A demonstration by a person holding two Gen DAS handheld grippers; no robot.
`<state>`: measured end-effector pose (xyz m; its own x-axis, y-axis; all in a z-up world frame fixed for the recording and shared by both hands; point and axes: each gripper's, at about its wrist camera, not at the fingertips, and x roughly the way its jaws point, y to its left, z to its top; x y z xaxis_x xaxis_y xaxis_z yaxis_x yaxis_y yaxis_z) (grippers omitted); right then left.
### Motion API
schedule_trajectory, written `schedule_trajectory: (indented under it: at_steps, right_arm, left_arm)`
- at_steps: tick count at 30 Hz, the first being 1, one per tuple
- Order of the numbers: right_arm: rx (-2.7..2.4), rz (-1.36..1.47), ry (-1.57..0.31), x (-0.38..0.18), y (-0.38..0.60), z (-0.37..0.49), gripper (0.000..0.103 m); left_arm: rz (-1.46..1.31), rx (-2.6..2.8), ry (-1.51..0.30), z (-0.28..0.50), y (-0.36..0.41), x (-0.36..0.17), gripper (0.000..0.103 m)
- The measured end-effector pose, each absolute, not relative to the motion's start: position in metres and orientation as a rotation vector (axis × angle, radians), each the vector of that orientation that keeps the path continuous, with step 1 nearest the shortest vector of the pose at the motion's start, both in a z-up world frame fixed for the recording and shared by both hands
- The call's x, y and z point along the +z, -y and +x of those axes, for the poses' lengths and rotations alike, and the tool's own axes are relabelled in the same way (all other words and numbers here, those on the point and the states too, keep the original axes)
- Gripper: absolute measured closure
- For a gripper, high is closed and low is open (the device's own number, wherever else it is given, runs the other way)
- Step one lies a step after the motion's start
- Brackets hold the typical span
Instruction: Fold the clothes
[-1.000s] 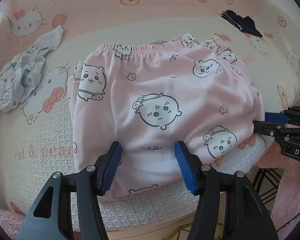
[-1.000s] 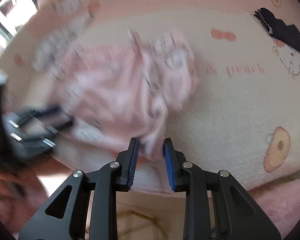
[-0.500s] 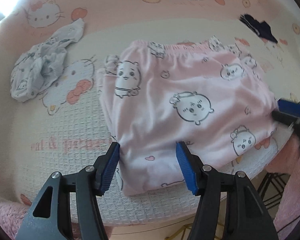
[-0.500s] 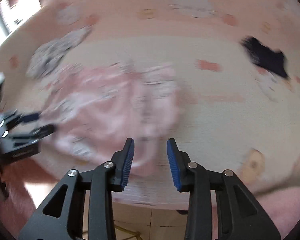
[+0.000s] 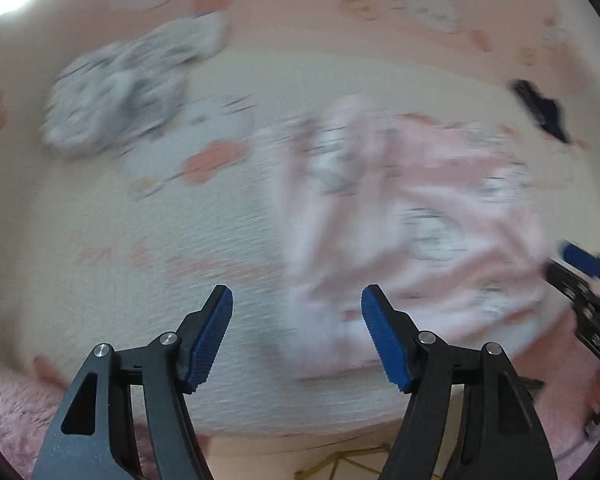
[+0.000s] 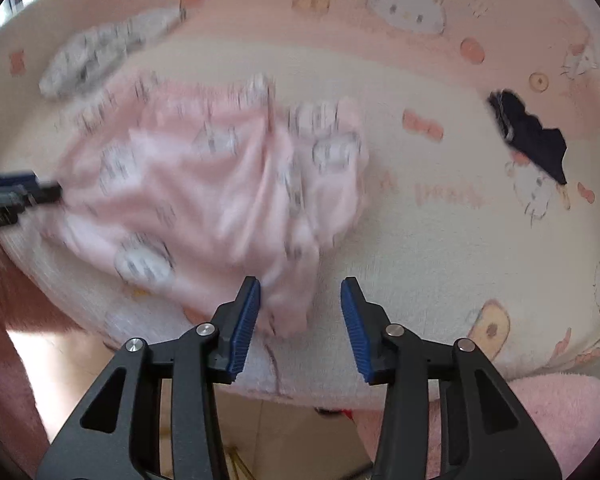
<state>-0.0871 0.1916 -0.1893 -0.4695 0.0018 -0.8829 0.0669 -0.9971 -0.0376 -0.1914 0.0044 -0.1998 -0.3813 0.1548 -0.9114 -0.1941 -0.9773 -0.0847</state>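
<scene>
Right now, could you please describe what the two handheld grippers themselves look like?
Both look alike. The left gripper has two black angular fingers with triangular cut-outs and silver pivot screws, tipped with ribbed blue pads. The right gripper has the same build. In the left wrist view, its black body carries white lettering, too blurred to read. No cables or sleeves are clearly visible.

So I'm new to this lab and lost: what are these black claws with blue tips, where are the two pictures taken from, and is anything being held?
Each picture comes from a camera on a hand-held tool, looking along its two fingers. A person carries one in each hand. The left claw and right claw both have their jaws opening, gripping nothing. The pink garment lies on a cartoon-print blanket, with its edge between the right claw's fingers, untouched as far as the blur shows. A grey-white garment and a dark cloth lie further off.
</scene>
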Motion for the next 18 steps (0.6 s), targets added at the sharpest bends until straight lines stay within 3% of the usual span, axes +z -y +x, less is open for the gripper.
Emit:
schedule_trajectory:
  at_steps: [2, 6, 9, 14, 18]
  right_arm:
    - [-2.642, 1.534, -0.032, -0.186, -0.186, -0.09, 0.06]
    - [-2.527, 1.655, -0.173, -0.212, -0.156, -0.092, 0.062]
    - [-2.512, 1.727, -0.122, -0.214, -0.161, -0.095, 0.062]
    - [-2.613, 1.809, 0.059, -0.204, -0.188, -0.097, 0.061]
    - [-2.701, 1.735, 0.165, -0.187, -0.201, -0.103, 0.06]
  left_arm:
    - [-1.569, 2.381, -0.082, -0.191, -0.023, -0.202, 0.033]
    - [-1.651, 2.361, -0.238, -0.187, -0.037, -0.228, 0.031]
    - [-1.725, 2.444, -0.281, -0.186, -0.023, -0.23, 0.03]
    - [-1.79, 2.527, -0.111, -0.187, 0.013, -0.226, 0.03]
    - [-1.677, 2.538, -0.1, -0.192, 0.006, -0.213, 0.03]
